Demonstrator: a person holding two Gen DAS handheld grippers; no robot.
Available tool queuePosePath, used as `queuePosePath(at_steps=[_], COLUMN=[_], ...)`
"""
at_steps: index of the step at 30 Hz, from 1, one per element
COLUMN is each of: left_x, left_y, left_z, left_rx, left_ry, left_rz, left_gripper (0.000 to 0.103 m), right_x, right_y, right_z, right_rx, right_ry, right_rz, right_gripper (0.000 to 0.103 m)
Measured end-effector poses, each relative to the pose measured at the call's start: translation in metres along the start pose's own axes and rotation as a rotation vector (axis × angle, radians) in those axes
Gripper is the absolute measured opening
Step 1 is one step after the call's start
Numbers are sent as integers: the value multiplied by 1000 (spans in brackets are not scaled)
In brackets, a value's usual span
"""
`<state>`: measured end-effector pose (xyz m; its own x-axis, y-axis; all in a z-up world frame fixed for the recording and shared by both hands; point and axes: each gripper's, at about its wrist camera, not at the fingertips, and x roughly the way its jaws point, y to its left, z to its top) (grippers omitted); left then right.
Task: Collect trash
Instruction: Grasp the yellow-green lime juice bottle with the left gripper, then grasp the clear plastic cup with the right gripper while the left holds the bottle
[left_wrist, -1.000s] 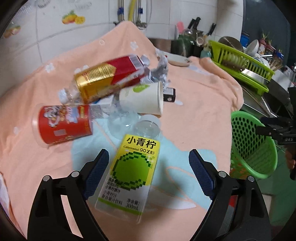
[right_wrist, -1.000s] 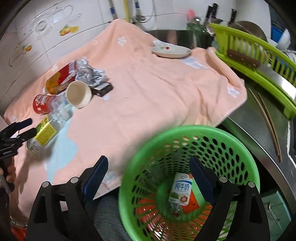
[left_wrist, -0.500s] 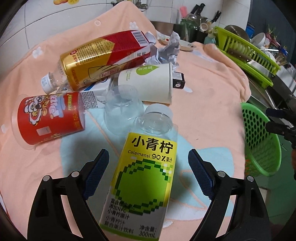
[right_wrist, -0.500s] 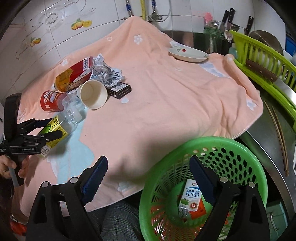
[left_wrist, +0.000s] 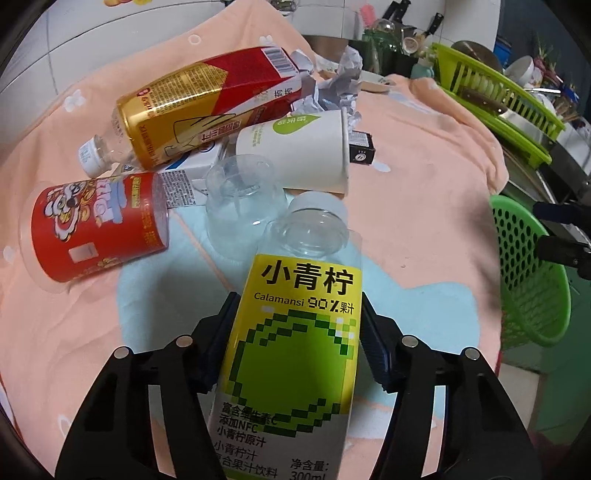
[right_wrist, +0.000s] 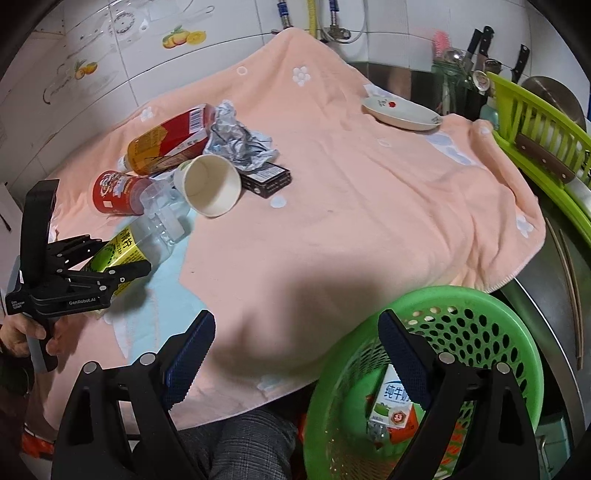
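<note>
My left gripper (left_wrist: 297, 314) is shut on the clear calamansi juice bottle (left_wrist: 295, 347) with a yellow-green label, which lies on the peach towel (left_wrist: 424, 206); it also shows in the right wrist view (right_wrist: 125, 247). Beyond it lie a clear plastic cup (left_wrist: 240, 206), a red snack tub (left_wrist: 96, 225), a red-gold bottle (left_wrist: 199, 107), a white paper cup (left_wrist: 295, 147), crumpled foil (left_wrist: 332, 88) and a black packet (left_wrist: 360, 147). My right gripper (right_wrist: 295, 350) is open and empty above the table edge, beside the green basket (right_wrist: 480, 317), which holds a milk carton (right_wrist: 393, 406).
A white saucer (right_wrist: 402, 110) sits at the towel's far side. A green dish rack (right_wrist: 543, 133) with dishes stands at the right. Knives and utensils (right_wrist: 476, 55) stand by the tiled wall. The basket (left_wrist: 524, 266) hangs past the table's right edge.
My left gripper moved forward over the juice bottle and closed on its label. My right gripper shifted a little left and back from the basket, still open.
</note>
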<state>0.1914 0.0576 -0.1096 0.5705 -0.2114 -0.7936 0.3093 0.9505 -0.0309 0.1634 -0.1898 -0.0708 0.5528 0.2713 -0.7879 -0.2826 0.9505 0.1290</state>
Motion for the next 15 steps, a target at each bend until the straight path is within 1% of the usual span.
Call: queuePosePath(at_steps=[5, 13, 15], left_x=[-20, -51, -60], left_y=[1, 25, 31], left_z=[-10, -28, -32], left_rx=[-23, -142, -166], left_ry=[-46, -97, -110], left_rz=[9, 8, 17], left_gripper=[58, 58, 57], right_x=[5, 18, 23], right_y=[14, 54, 67], right_z=[8, 27, 31], right_rx=[-20, -88, -110], right_ry=[-1, -5, -2], right_rz=[29, 91, 109], right_gripper=[87, 86, 84])
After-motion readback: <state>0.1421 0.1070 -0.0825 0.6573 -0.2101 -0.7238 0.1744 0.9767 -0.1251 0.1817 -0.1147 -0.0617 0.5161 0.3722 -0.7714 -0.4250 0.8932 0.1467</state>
